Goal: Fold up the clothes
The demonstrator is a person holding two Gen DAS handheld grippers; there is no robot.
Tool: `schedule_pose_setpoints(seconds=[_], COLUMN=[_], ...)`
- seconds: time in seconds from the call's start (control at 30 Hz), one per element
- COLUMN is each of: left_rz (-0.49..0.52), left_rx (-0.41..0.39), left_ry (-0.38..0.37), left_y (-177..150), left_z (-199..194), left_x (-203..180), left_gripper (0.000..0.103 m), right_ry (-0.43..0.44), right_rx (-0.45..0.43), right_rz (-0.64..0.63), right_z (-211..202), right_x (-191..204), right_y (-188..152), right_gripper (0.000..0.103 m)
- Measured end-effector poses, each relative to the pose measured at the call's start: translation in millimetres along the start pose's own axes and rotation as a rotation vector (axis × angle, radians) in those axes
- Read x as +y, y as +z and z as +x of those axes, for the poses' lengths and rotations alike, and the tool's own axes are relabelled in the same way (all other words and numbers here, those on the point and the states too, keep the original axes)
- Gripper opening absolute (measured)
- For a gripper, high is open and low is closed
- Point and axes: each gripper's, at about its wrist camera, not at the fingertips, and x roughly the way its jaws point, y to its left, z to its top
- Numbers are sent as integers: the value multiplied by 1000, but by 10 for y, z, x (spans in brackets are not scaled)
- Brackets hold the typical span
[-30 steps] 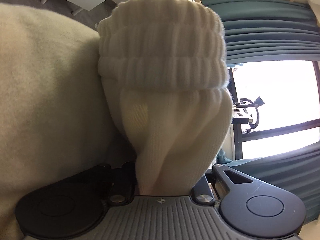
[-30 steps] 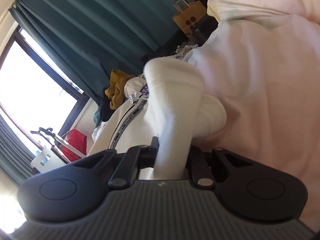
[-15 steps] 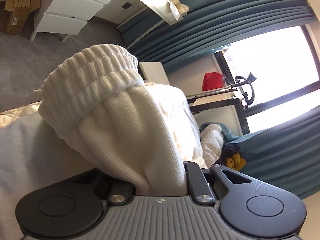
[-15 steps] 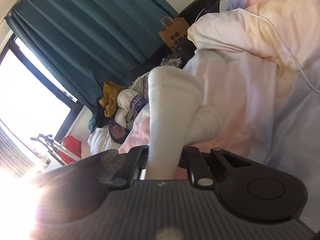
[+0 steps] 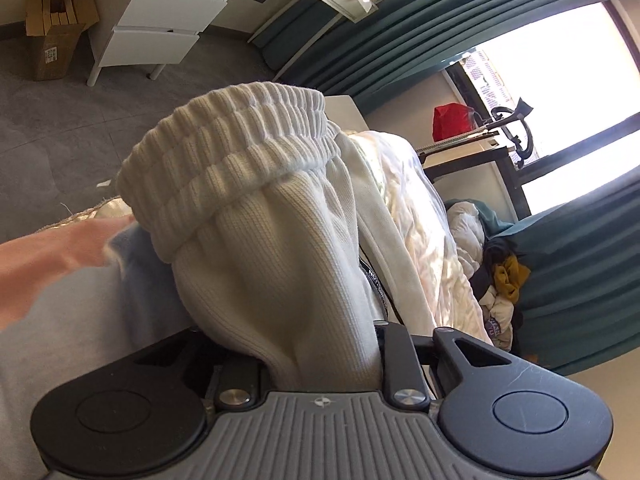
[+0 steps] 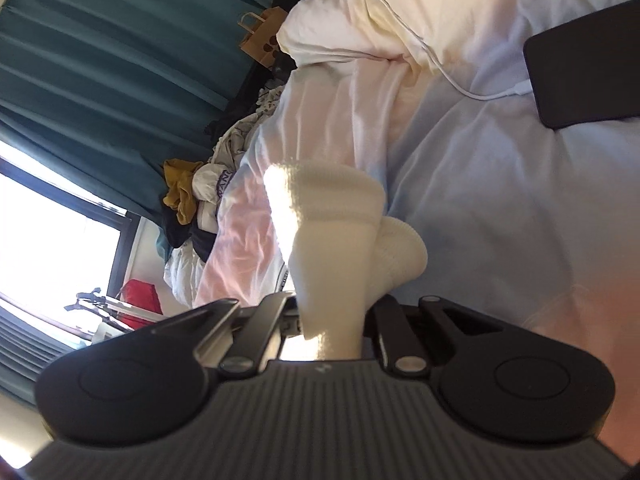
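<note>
So both grippers had an end of the same cream knit thing, as far as I could judge, probably a sock or a ribbed sleeve. The left gripper [image 5: 320, 344] had the thick end: the ribbed cuff [image 5: 228, 152] stuck straight out ahead of its fingers, folded back over itself, with the knit body bunched down between them. Those fingers were narrow but opening at that moment, and the fabric sat between them, looking pressed on both sides.

The right gripper [image 6: 332, 320] was pinched nearly closed on the thinner end, the cream garment [image 6: 336, 240] standing up out of its fingers with a rounded heel-like lump bulging off to the right.

What matters for the next bit: the long axis ran out and away from each set of fingers, over the bed [image 6: 500, 184], with the piece up off the bedding rather than lying on it. Whether the two ends were close together or stretched apart, I couldn't tell. A black tablet [image 6: 588, 80] on a white cable [image 6: 440, 64] sat further up the bed, well apart from the knit. My guess is laying it flat comes next.
</note>
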Motion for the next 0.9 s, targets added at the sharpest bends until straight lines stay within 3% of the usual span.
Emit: schedule_pose_setpoints(seconds=[0.07, 0.13, 0.23, 0.3, 0.37, 0.5, 0.6, 0.73, 0.9], left_rz=[30, 54, 83, 96, 101, 200, 285, 398, 561], left_rx=[-2, 0, -10, -58, -95, -163, -188, -152, -179], left_ry=[15, 26, 43, 87, 128, 136, 136, 92, 87], left_y=[-43, -100, -213, -314, -372, -489, -546, -745, -1174], left_z=[-60, -155, -400, -659, -867, -1142, -1080, -900, -486], left_x=[-43, -80, -113, -152, -247, -674, -1145, -1691, -2295], left_gripper=[42, 61, 74, 79, 79, 79, 80, 80, 81], right_ry=[-14, -26, -40, -40, -37, -40, -52, -56, -52], right_rx=[14, 28, 51, 58, 59, 57, 61, 66, 66], right_rz=[-2, -6, -17, -22, -33, -66, -66, -75, -89], right_z=[58, 111, 166, 178, 177, 169, 172, 169, 163], right_x=[-57, -110, -170, -186, -188, -158, -175, -184, -180], right_y=[3, 8, 22, 28, 30, 32, 31, 37, 41], right_gripper=[9, 9, 9, 9, 9, 9, 9, 9, 9])
